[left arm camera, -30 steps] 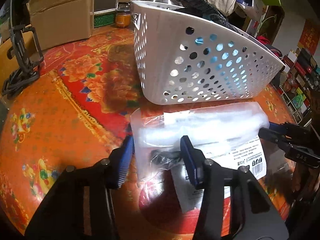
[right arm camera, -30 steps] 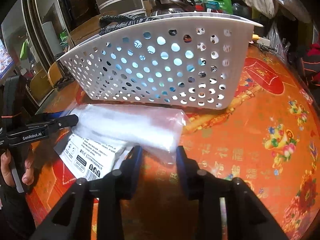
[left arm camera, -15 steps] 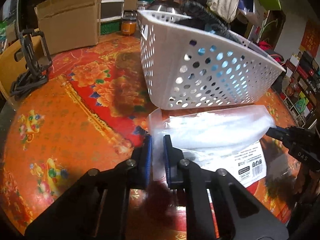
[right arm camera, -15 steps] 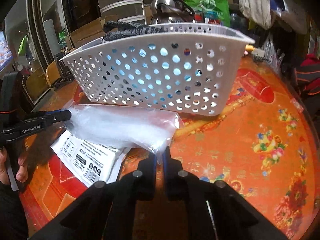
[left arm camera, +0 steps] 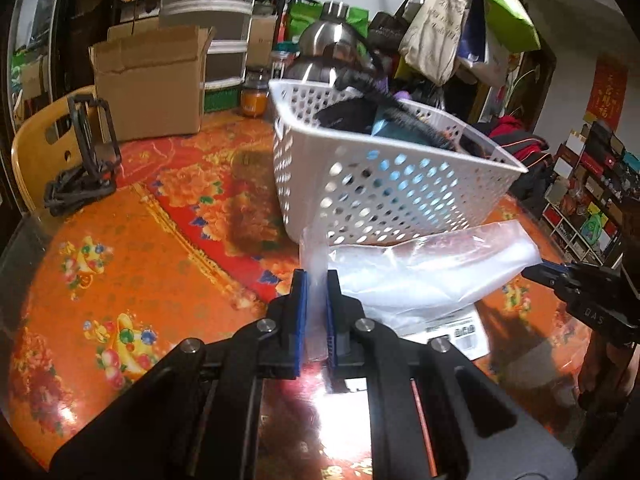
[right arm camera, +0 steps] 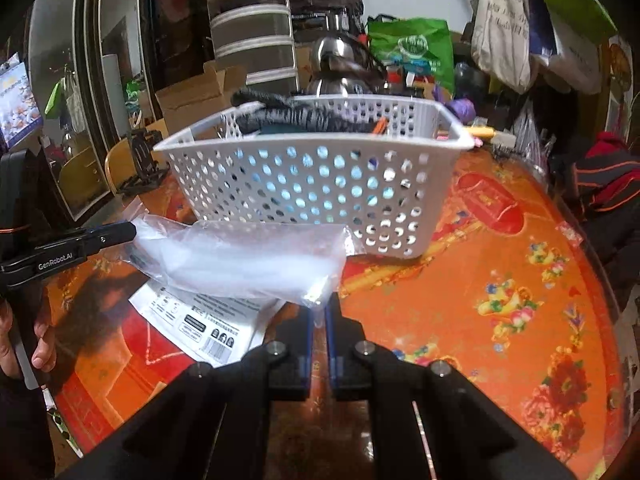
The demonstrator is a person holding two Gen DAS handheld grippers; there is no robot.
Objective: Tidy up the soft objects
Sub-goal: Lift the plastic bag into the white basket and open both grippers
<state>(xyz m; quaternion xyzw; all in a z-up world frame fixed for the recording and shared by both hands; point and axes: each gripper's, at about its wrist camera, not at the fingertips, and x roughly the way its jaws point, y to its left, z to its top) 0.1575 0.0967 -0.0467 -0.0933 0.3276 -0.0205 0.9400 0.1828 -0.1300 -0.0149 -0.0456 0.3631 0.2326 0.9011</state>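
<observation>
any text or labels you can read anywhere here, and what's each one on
"GenRobot.AI": side of the left gripper, seen in the right wrist view.
"DAS": partly visible lettering on the right gripper, in the left wrist view.
White printed sheet under the clear plastic bag: barcode and small print, too small to read.
Red wall banner: gold characters, too blurred.
Hanging tote bag: print unreadable.

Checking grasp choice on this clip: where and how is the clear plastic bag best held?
By its two flat end edges, one from each side, as now: the left gripper pinches one thin end and the right gripper the other. The clear plastic bag is limp and bulges mid-length, so the ends give the fingers a flat tab.
</observation>
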